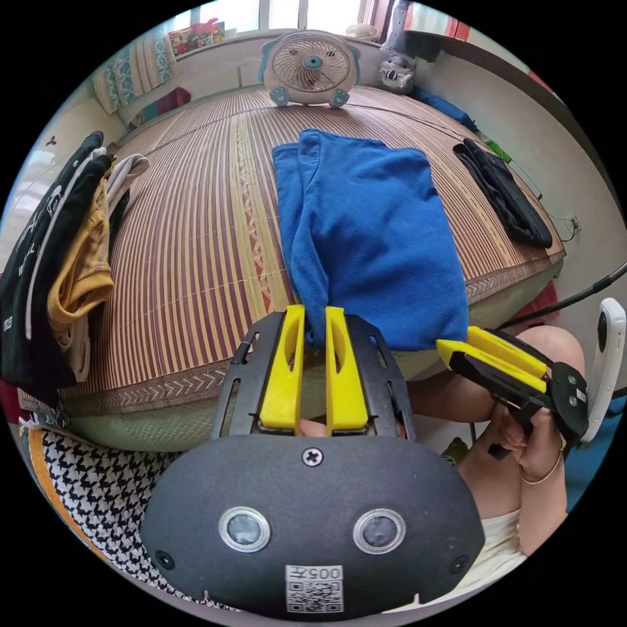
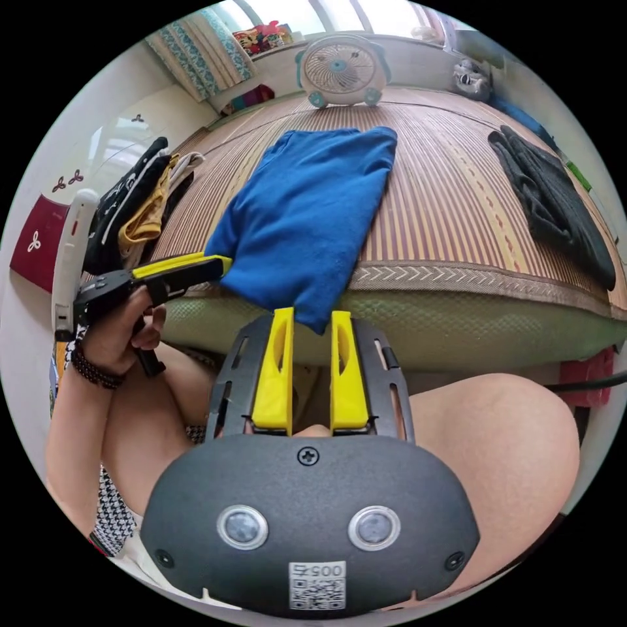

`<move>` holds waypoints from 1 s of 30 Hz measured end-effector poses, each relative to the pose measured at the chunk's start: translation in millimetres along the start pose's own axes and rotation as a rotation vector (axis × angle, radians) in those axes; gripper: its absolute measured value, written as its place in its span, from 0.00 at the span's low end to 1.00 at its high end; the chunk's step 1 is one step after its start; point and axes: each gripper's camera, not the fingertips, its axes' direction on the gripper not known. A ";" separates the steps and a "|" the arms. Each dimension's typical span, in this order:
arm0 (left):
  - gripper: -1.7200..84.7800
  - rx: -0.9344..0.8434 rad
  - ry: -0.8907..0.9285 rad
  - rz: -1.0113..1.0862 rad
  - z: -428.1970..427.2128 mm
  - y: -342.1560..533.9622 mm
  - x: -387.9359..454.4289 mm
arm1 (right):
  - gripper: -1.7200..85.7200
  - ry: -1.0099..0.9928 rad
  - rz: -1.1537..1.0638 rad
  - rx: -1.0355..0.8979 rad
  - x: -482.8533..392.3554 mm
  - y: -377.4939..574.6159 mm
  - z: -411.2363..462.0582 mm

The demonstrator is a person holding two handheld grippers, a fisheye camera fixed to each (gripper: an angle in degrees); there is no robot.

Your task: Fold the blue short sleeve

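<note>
Yellow-jawed, the left gripper [image 1: 315,326] is seen closed on the near left corner of the blue short-sleeve shirt [image 1: 372,241], and the right gripper [image 2: 311,330] is closed on the near right corner. A slip is judged possible, since only thin corner cloth is pinched and an uneven lift could skew the fold. Soft, slightly rumpled fabric is shown, already folded into a long panel with one sleeve tucked over, laid on the striped bamboo mat [image 1: 196,228] at the bed's near edge.
</note>
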 end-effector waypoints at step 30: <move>0.09 0.820 0.299 -0.192 -375.7 218.8 -273.2 | 0.01 -0.267 -0.419 0.621 -190.3 14.8 -295.2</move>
